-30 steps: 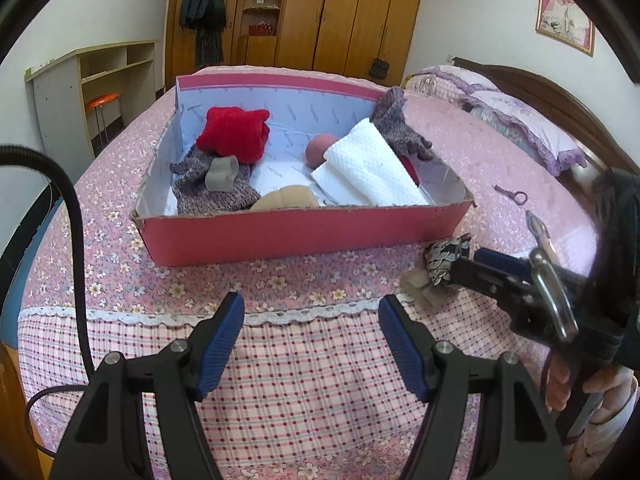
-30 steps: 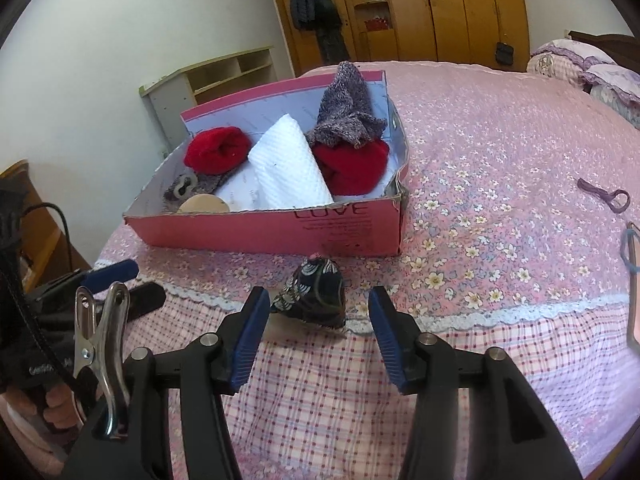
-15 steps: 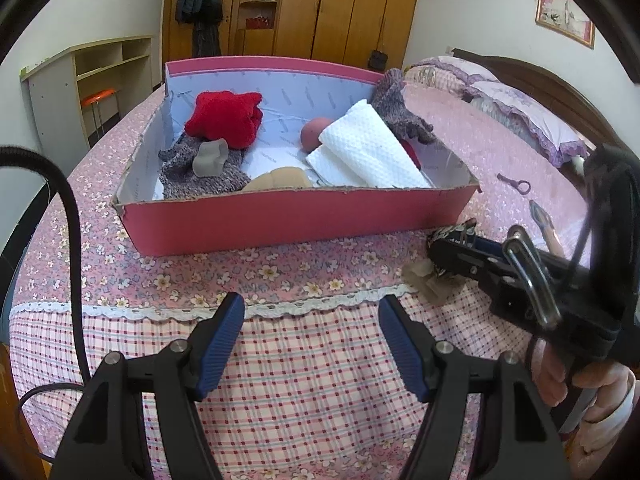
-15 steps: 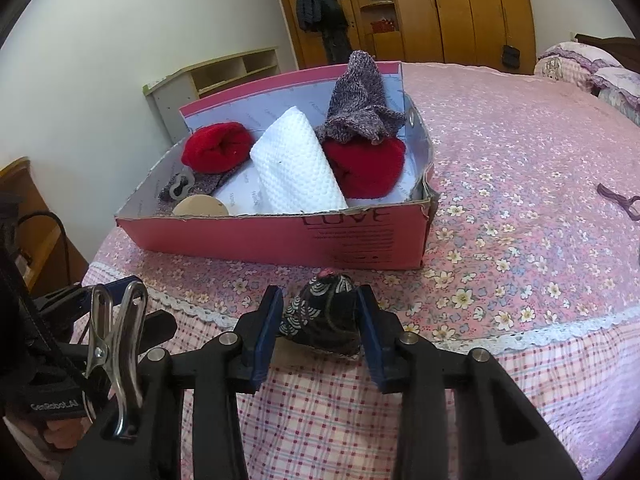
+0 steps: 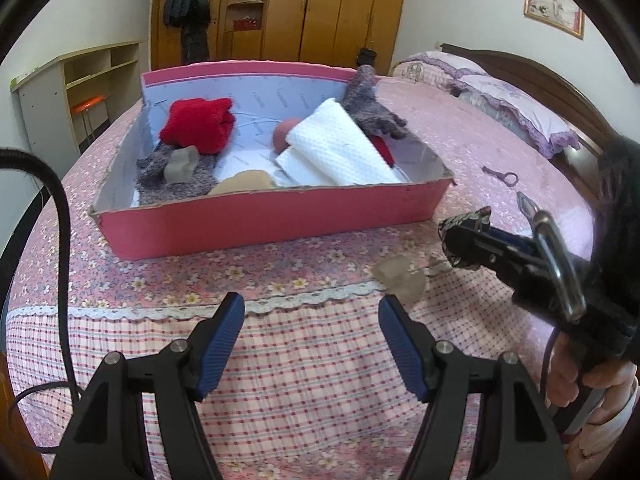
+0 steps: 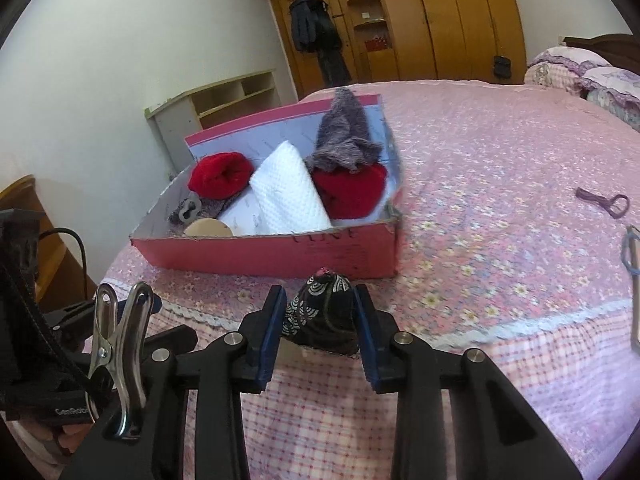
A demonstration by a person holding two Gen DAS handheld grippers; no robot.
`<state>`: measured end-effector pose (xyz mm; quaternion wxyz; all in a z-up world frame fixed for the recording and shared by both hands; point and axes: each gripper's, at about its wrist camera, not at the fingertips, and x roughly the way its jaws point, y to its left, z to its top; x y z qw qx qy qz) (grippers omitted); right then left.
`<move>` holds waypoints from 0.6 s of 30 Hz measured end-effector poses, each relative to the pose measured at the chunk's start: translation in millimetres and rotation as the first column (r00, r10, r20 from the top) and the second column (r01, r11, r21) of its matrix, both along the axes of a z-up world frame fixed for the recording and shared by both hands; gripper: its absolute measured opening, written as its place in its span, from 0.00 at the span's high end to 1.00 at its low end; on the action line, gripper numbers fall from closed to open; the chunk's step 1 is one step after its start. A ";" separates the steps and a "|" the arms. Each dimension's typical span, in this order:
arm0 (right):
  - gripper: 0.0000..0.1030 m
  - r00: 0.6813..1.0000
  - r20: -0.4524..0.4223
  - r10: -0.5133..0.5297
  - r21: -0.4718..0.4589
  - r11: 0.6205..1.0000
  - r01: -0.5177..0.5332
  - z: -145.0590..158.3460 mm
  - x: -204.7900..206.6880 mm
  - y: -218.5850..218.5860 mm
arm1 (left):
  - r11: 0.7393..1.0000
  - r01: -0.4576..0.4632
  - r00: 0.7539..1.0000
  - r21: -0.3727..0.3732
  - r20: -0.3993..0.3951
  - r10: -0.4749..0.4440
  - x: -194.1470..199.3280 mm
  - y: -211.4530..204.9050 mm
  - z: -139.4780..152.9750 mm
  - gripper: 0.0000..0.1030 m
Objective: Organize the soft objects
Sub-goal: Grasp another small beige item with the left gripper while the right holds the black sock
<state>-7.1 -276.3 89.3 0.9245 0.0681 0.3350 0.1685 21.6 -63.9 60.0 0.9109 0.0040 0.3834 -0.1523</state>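
Left wrist view: left tool (image 5: 312,340) stands wide, nothing between its pads, over the near edge of the bed (image 5: 280,360). Pink box (image 5: 272,224) lies beyond it, already holding red knit pieces, grey gloves and a white cloth (image 5: 336,148). At right, the right tool (image 5: 460,240) grips a dark patterned pouch (image 5: 466,220). A translucent scrap (image 5: 400,280) lies on the bedcover just under it; cannot tell whether it belongs to the pouch.

Right wrist view: right tool (image 6: 320,322) has its jaws closing, both pads against the sides of the dark patterned pouch (image 6: 320,312), which sits just near of the pink box (image 6: 280,252).

Risks (judgement): the pouch is soft, so it may squirm out of the pads on lifting. The box wall is close, so a low carry could snag it. The right end of the box is crowded; a drop there could roll out
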 end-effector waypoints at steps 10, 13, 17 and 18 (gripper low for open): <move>0.66 0.999 -0.027 -0.032 -0.070 0.997 0.030 -10.0 -22.4 -14.2 | 0.999 0.031 0.999 0.028 0.009 -0.031 -0.4 -26.1 -5.2 0.29; 0.66 0.999 -0.022 -0.040 -0.061 0.997 0.039 -10.0 -28.6 -18.8 | 0.998 0.044 0.999 0.045 0.021 -0.045 0.8 -35.7 -7.8 0.29; 0.66 0.999 -0.011 -0.052 -0.063 0.997 0.051 -12.7 -35.6 -21.9 | 0.995 0.064 0.997 0.074 0.029 -0.067 3.6 -47.9 -12.4 0.29; 0.66 0.999 -0.014 -0.053 -0.058 0.997 0.052 -14.0 -36.5 -22.6 | 0.994 0.070 0.997 0.089 0.030 -0.073 4.9 -52.0 -14.4 0.29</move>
